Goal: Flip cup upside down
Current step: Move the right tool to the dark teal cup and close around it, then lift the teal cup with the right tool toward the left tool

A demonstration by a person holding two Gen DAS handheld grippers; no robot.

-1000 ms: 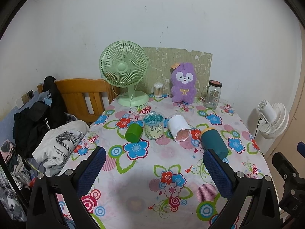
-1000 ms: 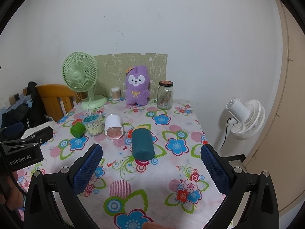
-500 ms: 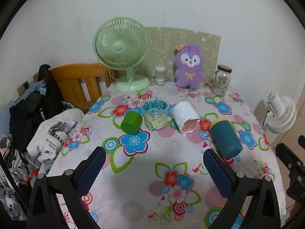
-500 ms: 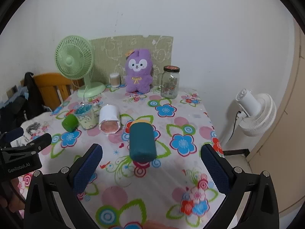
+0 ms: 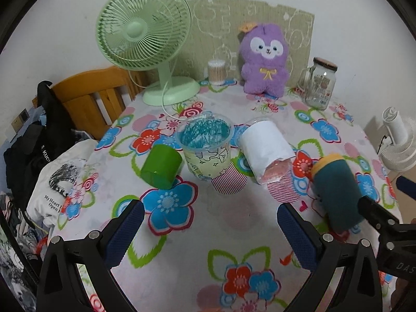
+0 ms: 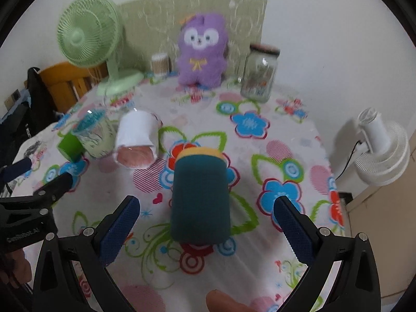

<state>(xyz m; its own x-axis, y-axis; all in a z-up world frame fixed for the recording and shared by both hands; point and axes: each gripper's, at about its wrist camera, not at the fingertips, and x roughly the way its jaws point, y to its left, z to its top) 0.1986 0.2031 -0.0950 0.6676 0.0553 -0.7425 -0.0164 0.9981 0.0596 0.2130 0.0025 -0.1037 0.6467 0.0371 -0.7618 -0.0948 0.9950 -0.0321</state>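
The dark teal cup lies on its side on the flowered desk, yellow-rimmed end pointing away, just ahead of the right hand-held gripper, whose jaws are spread wide and empty to either side of it. This looks like the approach step: the next move calls for advancing until the pads flank the cup's body, closing, then lifting and turning it mouth-down. The left hand-held gripper hangs wide and empty before the green cup, the clear cup and the white cup.
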